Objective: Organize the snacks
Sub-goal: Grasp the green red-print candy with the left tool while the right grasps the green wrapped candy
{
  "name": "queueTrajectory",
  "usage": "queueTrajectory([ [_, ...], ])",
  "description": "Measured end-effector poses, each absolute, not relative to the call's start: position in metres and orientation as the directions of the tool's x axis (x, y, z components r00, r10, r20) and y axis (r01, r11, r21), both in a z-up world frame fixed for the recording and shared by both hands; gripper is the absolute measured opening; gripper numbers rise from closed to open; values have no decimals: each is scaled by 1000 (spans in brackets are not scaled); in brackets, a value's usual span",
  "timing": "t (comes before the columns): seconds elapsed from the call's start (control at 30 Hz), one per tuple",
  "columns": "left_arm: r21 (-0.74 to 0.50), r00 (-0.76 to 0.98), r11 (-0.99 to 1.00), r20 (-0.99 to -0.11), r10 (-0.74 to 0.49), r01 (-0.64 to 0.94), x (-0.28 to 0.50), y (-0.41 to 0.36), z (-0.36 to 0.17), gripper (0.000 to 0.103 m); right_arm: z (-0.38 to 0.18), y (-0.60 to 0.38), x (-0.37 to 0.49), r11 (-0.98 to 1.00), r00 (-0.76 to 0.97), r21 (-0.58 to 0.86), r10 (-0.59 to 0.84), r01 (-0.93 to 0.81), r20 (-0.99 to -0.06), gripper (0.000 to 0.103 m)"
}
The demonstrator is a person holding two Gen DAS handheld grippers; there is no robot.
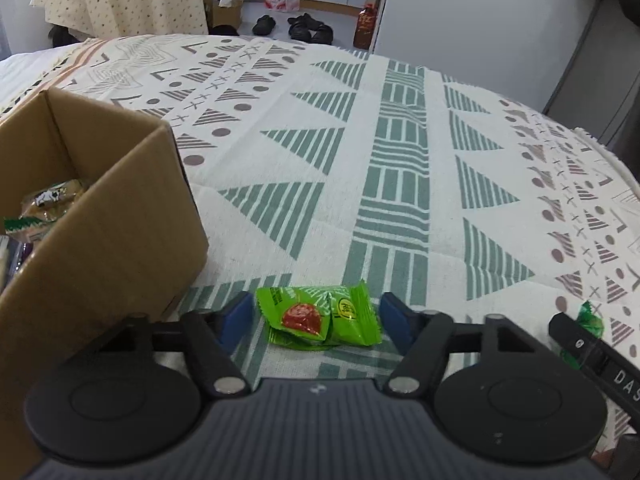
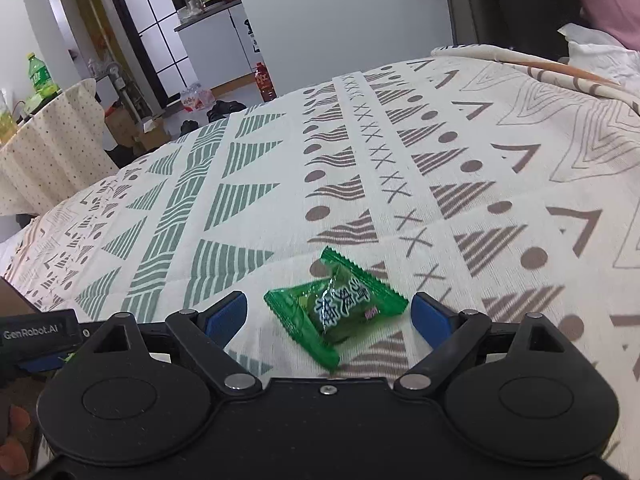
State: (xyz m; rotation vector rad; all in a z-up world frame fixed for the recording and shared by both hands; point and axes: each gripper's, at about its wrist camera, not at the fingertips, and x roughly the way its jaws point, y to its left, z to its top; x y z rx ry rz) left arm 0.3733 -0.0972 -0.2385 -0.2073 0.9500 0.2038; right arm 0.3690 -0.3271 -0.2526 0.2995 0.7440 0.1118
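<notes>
Left hand-held gripper (image 1: 316,316): jaws spread, straddling a light-green snack packet (image 1: 318,316) lying on the patterned bedspread (image 1: 360,140), pads not touching it. Cardboard box (image 1: 112,232) just to its left, snacks already inside. Right hand-held gripper (image 2: 328,316): jaws spread wide around a dark-green candy packet (image 2: 336,306), also flat on the bedspread, no contact.

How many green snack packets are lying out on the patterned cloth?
2. A light green packet lies between the left gripper's fingers, beside the cardboard box; a darker green packet lies between the right gripper's fingers. More snacks sit in the box.
</notes>
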Motion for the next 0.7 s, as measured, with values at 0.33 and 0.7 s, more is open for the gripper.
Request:
queueTrajectory([
  [0.33,-92,589,965,-805,73,-244,360,-98,-230,31,-248,-315,369,964,719,261,208,-37,-663,58],
  [0.7,-117,661,970,-748,54,-213,329,-98,-189,31,-210,-301,353,945,741,308,285,-111,-608,55],
])
